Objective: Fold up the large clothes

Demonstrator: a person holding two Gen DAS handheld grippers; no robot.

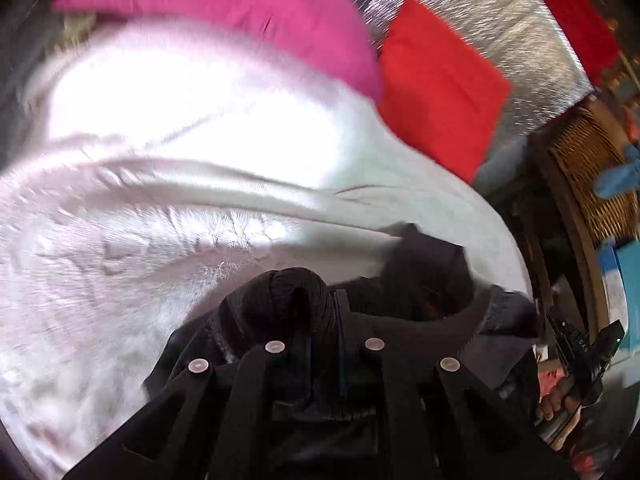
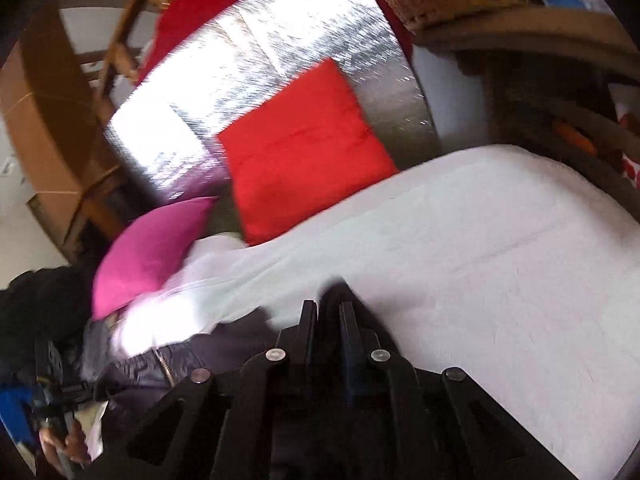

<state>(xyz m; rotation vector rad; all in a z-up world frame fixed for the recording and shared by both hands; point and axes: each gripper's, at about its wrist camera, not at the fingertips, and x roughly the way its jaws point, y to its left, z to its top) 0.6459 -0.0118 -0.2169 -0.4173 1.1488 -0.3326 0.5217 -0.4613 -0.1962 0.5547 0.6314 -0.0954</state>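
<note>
The garment (image 2: 192, 364) lies on the bed (image 2: 480, 260) at its near edge. Two cushions (image 2: 296, 152) (image 2: 148, 248) stand side by side at the far edge, against the headboard panel (image 2: 280, 60). A basket (image 1: 588, 168) sits beyond the bed's right edge.

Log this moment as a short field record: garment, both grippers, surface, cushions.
garment: dark jacket with a zipper, bunched at the bed's near edge
left gripper: shut on the jacket's ribbed knit part
right gripper: shut on dark jacket fabric
surface: white bed cover
cushions: pink cushion and red cushion against a silver backing
</note>
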